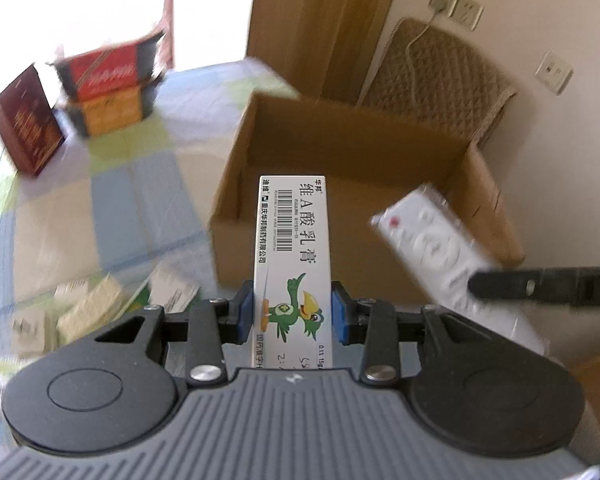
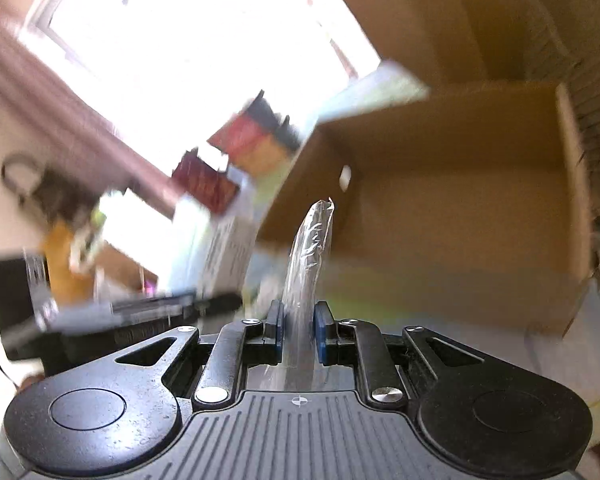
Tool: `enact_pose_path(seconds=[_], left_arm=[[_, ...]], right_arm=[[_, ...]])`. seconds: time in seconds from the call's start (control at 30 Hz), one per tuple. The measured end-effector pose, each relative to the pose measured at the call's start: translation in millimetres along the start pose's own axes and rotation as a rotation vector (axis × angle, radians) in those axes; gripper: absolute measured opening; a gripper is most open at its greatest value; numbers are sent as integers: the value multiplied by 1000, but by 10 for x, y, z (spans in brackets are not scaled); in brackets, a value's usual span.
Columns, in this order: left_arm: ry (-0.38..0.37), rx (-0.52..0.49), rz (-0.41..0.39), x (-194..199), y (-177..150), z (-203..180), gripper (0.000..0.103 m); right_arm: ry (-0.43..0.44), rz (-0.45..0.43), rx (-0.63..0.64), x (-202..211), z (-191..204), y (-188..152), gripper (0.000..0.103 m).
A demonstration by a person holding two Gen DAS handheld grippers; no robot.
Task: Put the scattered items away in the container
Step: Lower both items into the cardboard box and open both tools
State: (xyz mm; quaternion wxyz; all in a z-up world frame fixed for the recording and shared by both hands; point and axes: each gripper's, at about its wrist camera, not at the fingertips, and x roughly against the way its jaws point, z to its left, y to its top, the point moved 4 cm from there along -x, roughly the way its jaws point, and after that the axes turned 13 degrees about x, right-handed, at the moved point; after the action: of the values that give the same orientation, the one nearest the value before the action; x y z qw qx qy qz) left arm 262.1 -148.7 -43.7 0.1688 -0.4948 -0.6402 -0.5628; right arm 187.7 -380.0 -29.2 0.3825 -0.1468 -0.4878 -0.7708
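The left gripper (image 1: 292,312) pinches a white ointment carton (image 1: 292,248) lengthwise, its far end aimed at the open cardboard box (image 1: 340,152) — a carry toward the container, by the look of it. The right gripper (image 2: 298,328) clamps a plastic-wrapped remote (image 2: 310,248) edge-on, beside the box. Small packets (image 1: 88,312) lie near left on the checked tablecloth (image 1: 120,184); wall sockets (image 1: 456,6) show beyond.

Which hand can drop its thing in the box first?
Probably the right. Its remote already hangs at the box rim, and the right view looks straight into the opening. The left tongs hold the carton short of it.
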Motion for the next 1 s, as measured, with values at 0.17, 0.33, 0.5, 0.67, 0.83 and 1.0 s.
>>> enact_pose_path(seconds=[0.17,0.33,0.5,0.67,0.83,1.0], left_arm=[[-53,-3,-4,-280,421,-317,33],[-72,12,52,-753,675,-535,33],[-63,43,124,-1238,814,-619,33],[-15,73,222,-1693,759,-539,33],[54,66,329,-2072,608,-476,33],[72,9,393,-2237,497,-518,33]], right_arm=[[-94,-90,-100,21,-413,332,18],[-173,-88,-179,-291,-716,409,18],[-237,-33,-185,-580,-901,381,18],[-271,53,-186,-856,-1051,274,18],[-299,147,-189,-1066,-1238,231,18],[-266,246,-200,-1237,-1389,179,18]])
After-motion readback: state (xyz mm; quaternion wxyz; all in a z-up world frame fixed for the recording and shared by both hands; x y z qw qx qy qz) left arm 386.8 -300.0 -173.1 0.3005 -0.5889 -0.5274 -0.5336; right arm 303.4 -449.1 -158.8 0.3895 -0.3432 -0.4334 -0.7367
